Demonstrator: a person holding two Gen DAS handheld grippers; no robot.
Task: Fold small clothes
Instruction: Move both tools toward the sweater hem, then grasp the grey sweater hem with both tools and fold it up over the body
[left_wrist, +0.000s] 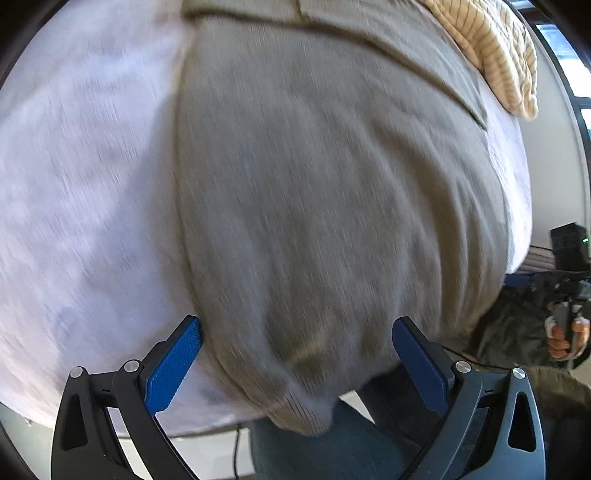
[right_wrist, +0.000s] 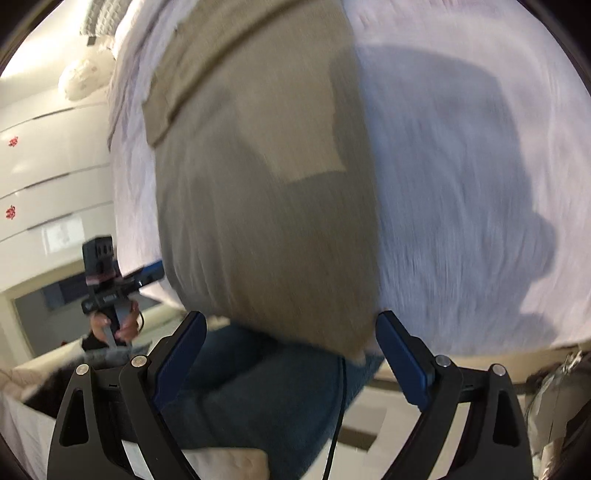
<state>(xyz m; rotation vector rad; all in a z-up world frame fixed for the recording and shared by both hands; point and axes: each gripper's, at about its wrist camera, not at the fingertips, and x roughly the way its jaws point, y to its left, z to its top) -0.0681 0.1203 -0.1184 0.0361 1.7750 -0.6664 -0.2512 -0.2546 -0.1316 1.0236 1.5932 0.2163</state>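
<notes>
My left gripper (left_wrist: 297, 363) and right gripper (right_wrist: 291, 356) (both spread wide) face the grey garment (left_wrist: 332, 192) on the white sheet (left_wrist: 81, 192), a striped yellow cloth (left_wrist: 495, 48) lying far right.

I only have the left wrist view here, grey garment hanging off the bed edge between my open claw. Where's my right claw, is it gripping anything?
Observer: The right claw is open too, holding nothing; the grey garment's near corner hangs between its blue pads.
Operator: Anything on the garment I'm missing?
Observer: The right wrist view shows a lighter rectangular patch on its upper part.
Operator: And off to that side?
Observer: The white sheet carries a large dark shadow, and white cabinet fronts with small red stickers stand beyond the bed.
</notes>
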